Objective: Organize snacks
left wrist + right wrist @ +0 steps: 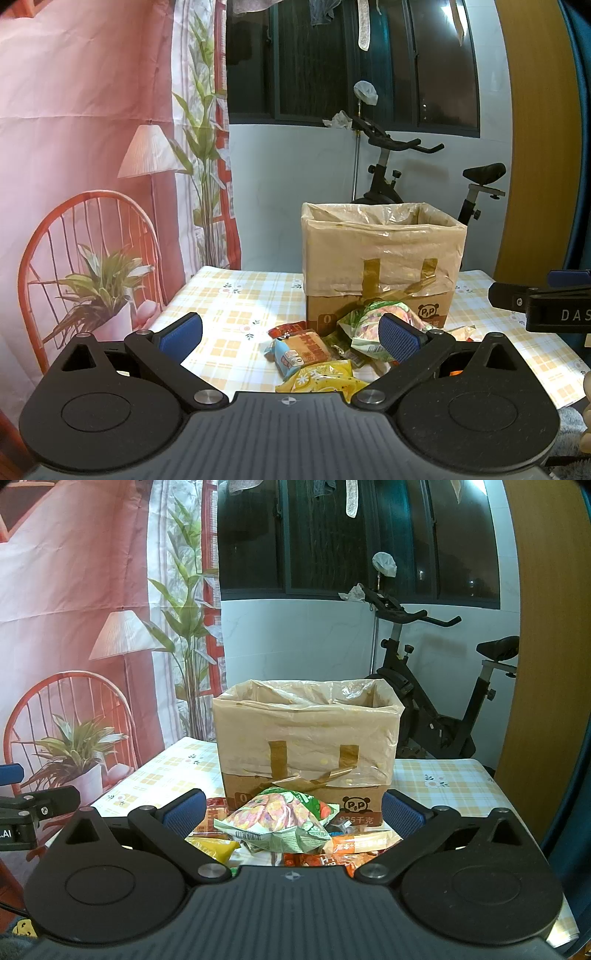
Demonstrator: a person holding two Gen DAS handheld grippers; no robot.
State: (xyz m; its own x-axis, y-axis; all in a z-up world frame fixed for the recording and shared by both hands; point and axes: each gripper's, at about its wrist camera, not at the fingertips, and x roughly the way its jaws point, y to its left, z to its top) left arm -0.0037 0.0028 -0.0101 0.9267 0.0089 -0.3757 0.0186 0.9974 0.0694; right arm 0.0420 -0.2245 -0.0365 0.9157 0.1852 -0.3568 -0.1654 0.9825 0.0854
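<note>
One cardboard box stands on the checked table, near the far side. One clear plastic bag lines the box, and two strips of brown tape hold the bag to its front. The snacks lie in one pile on the table, just in front of the box.

The left gripper is spread wide and holds nothing. The right gripper is spread wide too and holds nothing. Both hang above the near side of the pile.

The left camera shows one blue packet, one yellow packet, one orange packet and one small red packet. The big green bag of chips sits at the right of the pile, partly behind a gripper finger.

The right camera shows the green bag of chips whole, on top of the pile. It also shows two long orange packets by the right finger. The blue packet does not show there. How many snacks lie under the pile, I cannot tell.

One exercise bike stands behind the table.
</note>
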